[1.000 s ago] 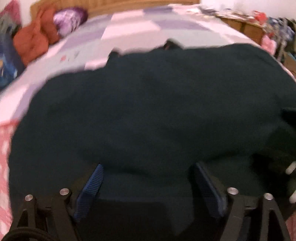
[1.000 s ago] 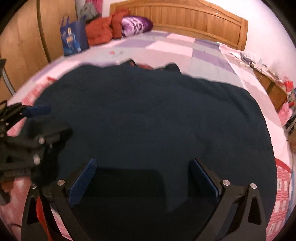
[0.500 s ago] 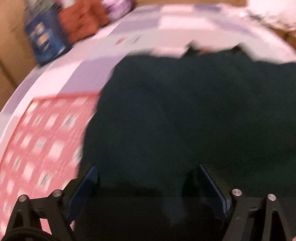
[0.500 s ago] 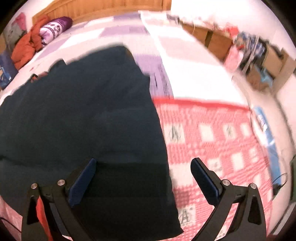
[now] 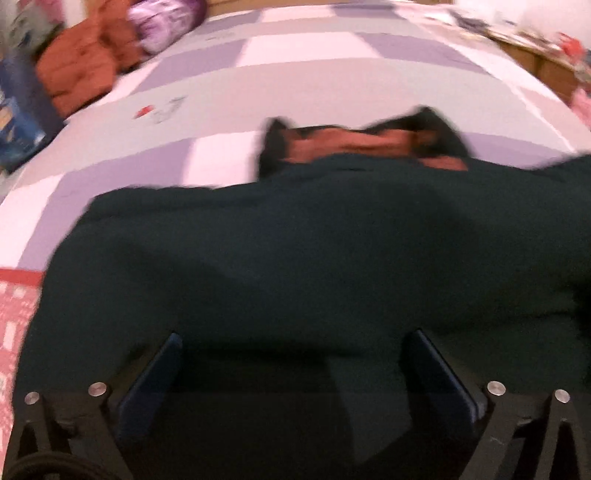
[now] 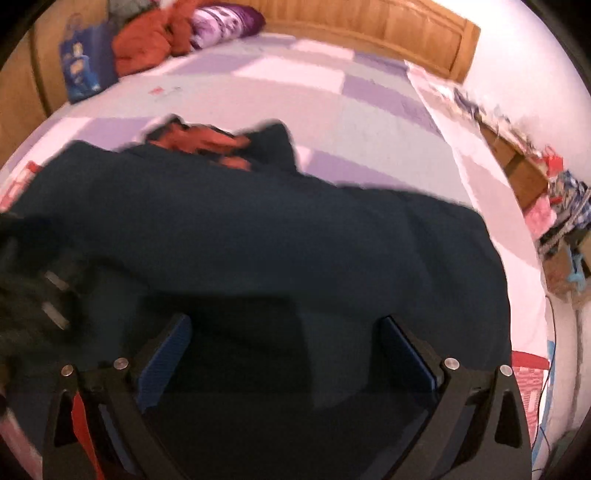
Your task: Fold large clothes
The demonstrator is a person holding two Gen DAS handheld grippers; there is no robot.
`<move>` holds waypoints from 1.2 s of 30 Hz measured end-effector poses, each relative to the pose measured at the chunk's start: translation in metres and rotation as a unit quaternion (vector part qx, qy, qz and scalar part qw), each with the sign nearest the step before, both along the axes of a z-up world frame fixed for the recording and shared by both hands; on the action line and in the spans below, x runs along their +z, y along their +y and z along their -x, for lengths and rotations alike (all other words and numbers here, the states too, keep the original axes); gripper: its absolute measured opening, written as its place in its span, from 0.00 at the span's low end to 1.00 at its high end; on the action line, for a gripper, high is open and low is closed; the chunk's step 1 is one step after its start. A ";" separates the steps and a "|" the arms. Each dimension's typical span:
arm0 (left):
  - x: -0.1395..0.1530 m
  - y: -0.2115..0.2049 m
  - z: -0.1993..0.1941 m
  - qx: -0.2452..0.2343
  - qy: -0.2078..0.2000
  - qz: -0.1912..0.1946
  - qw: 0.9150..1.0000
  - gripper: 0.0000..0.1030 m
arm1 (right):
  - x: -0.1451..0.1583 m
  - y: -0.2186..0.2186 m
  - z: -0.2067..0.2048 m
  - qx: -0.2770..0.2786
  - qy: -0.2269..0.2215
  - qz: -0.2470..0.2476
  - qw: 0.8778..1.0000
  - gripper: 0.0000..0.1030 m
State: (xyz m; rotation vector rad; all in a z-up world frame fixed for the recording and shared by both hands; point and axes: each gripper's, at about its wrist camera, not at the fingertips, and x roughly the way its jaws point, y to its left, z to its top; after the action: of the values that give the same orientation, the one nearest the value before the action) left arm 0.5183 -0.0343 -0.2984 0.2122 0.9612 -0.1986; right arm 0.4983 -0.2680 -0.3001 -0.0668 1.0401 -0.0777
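Note:
A large dark green garment lies spread on the bed, with an orange lining showing at its collar. It also fills the right wrist view, collar at the far side. My left gripper is open over the garment's near part, nothing between its blue pads. My right gripper is open too, over the near part of the garment. The left gripper shows blurred at the left edge of the right wrist view.
The bed has a purple and white checked cover and a red patterned blanket near the front. An orange jacket, a purple pillow and a blue bag lie by the wooden headboard. Clutter lines the right side.
Both views have swung back from the garment's side edges to face its middle and collar. Both grippers stay open and empty.

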 end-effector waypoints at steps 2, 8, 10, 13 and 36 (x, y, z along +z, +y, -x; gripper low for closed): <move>-0.001 0.027 -0.011 0.029 0.001 -0.007 1.000 1.00 | -0.003 -0.038 -0.001 -0.041 -0.013 0.009 0.999 1.00; -0.007 0.065 -0.031 0.071 0.006 -0.002 0.997 1.00 | -0.017 -0.147 0.017 -0.168 -0.001 -0.043 0.985 1.00; -0.009 0.064 -0.033 0.068 0.005 -0.005 0.998 1.00 | -0.024 -0.163 0.024 -0.183 0.002 -0.089 0.979 1.00; -0.009 0.065 -0.033 0.066 0.004 -0.006 0.998 1.00 | -0.029 -0.164 0.029 -0.189 -0.007 -0.096 0.977 1.00; 0.013 0.034 0.124 0.002 -0.003 0.035 0.999 0.88 | 0.023 -0.013 0.160 -0.023 -0.102 -0.014 0.994 1.00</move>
State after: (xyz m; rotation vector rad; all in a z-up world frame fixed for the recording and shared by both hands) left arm 0.3943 -0.0007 -0.2855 0.1463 0.9466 -0.2285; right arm 0.3386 -0.2807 -0.2772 -0.0089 0.8388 -0.1087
